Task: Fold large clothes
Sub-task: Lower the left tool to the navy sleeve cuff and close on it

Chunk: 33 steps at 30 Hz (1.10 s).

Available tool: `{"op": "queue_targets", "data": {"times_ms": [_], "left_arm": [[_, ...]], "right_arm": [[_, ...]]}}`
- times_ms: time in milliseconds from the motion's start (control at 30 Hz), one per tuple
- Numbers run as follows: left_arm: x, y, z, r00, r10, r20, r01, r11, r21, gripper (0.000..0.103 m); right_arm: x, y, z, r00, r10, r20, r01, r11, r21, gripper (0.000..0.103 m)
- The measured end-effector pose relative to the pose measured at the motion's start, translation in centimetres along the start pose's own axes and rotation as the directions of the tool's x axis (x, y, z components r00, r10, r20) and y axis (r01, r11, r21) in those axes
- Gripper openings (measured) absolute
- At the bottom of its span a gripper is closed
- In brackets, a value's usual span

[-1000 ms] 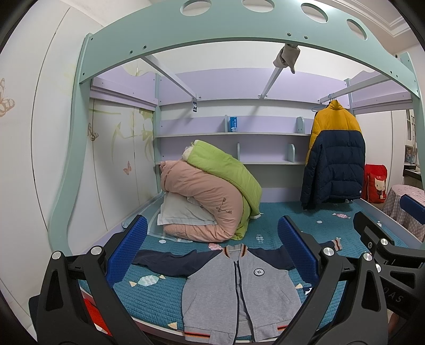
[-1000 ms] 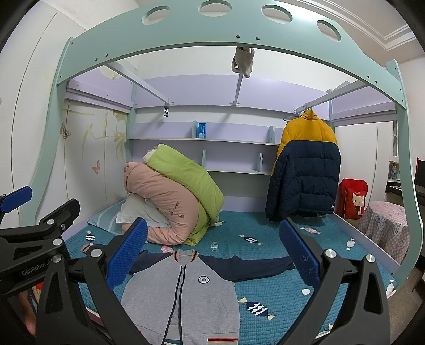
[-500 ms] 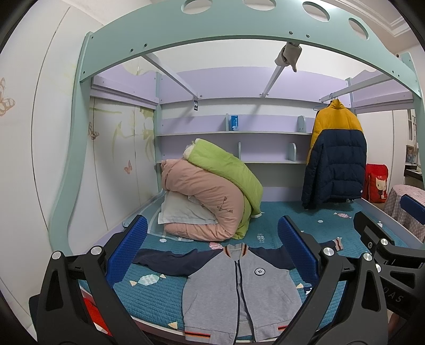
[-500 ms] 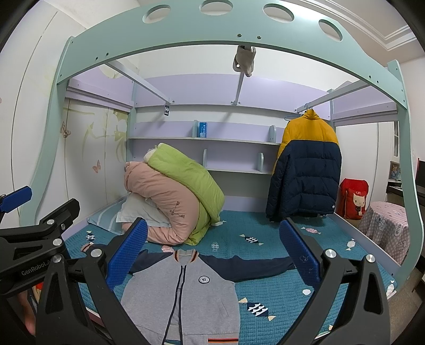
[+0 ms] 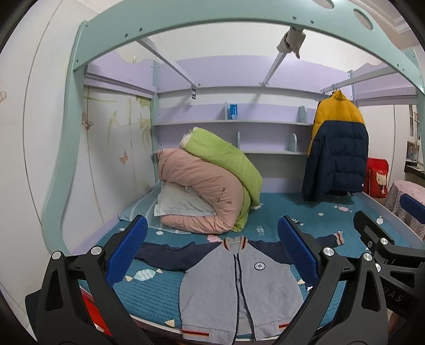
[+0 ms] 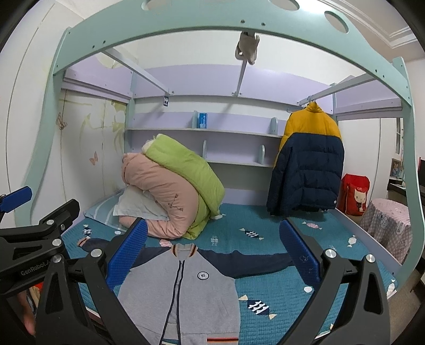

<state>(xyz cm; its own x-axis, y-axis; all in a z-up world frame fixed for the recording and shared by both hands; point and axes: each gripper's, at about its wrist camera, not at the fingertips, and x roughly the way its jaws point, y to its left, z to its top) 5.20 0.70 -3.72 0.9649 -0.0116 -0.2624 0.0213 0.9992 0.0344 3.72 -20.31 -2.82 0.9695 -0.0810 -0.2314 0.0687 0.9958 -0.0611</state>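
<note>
A grey zip jacket (image 5: 239, 289) with navy sleeves lies flat and face up on the teal bedspread (image 5: 154, 300), sleeves spread to both sides, hem at the near bed edge. It also shows in the right wrist view (image 6: 191, 294). My left gripper (image 5: 212, 254) is open and empty, held in the air short of the bed, above the jacket's chest. My right gripper (image 6: 212, 252) is open and empty too, to the right of the left one, framing the jacket's collar and right sleeve (image 6: 252, 262).
A pile of pink and green quilts (image 5: 212, 191) on a pillow sits at the bed's back left. A yellow and navy puffer coat (image 5: 337, 148) hangs at the back right. The green bed frame arch (image 5: 212, 24) spans overhead. A covered stool (image 6: 387, 225) stands at the right.
Both views have drifted very slightly; the jacket and the open jaws are unchanged.
</note>
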Motion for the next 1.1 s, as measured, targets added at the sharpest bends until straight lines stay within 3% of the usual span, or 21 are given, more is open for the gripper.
{"op": "queue_targets", "data": {"times_ms": [333, 633, 800, 933, 1100], "left_arm": [[7.7, 0.6, -0.9, 0.995, -0.008, -0.099, 0.008, 1.000, -0.004, 0.098], [17.7, 3.1, -3.5, 0.966, 0.000, -0.259, -0.007, 1.000, -0.030, 0.098], [24.6, 6.1, -7.2, 0.923, -0.028, -0.384, -0.004, 0.997, -0.083, 0.098], [31.2, 10.4, -12.0, 0.867, -0.116, -0.484, 0.010, 0.976, -0.216, 0.098], [39.3, 18.6, -18.5, 0.814, -0.099, -0.573, -0.112, 0.940, -0.321, 0.098]], "right_arm": [[7.2, 1.3, -1.3, 0.995, 0.001, -0.099, 0.000, 1.000, 0.006, 0.096], [16.7, 4.2, -3.9, 0.968, 0.028, -0.250, -0.027, 1.000, 0.008, 0.096], [23.2, 6.9, -7.0, 0.927, 0.073, -0.367, -0.071, 0.997, 0.020, 0.096], [29.0, 10.4, -10.8, 0.883, 0.103, -0.458, -0.108, 0.994, 0.015, 0.096], [36.5, 14.9, -16.0, 0.835, 0.110, -0.539, -0.139, 0.990, -0.014, 0.096]]}}
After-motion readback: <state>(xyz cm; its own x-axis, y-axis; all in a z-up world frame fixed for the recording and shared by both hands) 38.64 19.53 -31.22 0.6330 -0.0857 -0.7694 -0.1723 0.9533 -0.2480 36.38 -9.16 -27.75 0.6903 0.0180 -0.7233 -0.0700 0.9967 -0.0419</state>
